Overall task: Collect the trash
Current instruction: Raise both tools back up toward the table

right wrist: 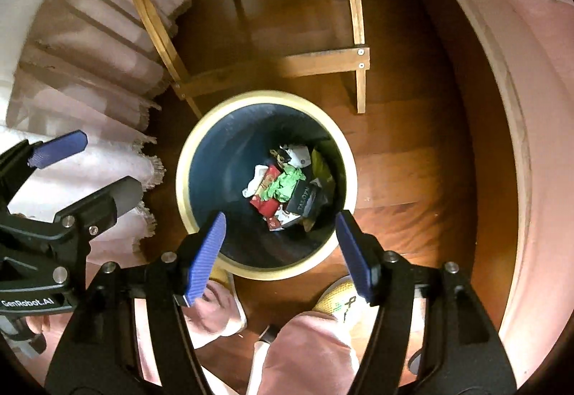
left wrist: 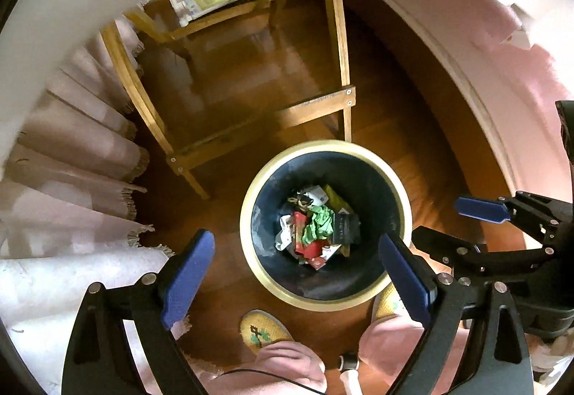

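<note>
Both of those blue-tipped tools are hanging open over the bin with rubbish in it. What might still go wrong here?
1. The left tool and right tool hang close together over the bin; they might knock each other.
2. The person's slippers stand right against the bin, so a step could tip it.
3. The fringed cloth hangs near the left tool and might snag.

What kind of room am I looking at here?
Probably a room in a home: a wooden floor, a waste bin holding wrappers, a wooden table frame, and a fringed pale cloth hanging beside it.
</note>
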{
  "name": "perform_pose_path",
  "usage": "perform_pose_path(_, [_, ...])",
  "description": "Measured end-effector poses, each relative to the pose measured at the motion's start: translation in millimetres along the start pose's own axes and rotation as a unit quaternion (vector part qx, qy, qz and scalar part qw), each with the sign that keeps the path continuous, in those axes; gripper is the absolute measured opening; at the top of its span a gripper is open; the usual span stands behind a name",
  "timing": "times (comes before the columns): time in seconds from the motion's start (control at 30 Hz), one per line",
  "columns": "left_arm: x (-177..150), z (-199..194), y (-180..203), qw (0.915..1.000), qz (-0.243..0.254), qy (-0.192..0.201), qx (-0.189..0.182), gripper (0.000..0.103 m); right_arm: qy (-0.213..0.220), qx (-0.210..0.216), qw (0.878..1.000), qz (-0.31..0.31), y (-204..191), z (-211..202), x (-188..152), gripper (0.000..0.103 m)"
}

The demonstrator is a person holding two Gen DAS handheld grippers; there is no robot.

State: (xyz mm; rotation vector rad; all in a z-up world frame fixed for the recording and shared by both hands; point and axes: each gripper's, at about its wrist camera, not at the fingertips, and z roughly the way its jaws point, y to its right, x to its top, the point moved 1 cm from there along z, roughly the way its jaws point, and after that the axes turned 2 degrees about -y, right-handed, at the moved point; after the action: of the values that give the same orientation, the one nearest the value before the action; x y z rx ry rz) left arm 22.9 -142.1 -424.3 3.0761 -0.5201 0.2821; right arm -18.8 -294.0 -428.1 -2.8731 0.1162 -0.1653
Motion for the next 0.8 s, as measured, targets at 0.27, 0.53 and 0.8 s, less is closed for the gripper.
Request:
perform_pose_path(0.27, [14, -90, 3, 0.9997, -0.005, 0.018, -0.015, 0.094, 0.01, -0.002, 1.0, 0.013, -18, -68, 1, 0.061])
perform_pose_path(0.53, [49, -217, 8, 0.9985, -0.007, 0.053, -0.012, 0.094, 0.043, 0.005, 0.999, 0.0, -46, -197, 10, 0.061])
perform_pose_path(0.8, [95, -349, 15, 0.9931, -0.001, 0.117, -0.007, 0.094, 0.107, 0.005, 0.994, -0.025, -65, -326, 38, 0.061])
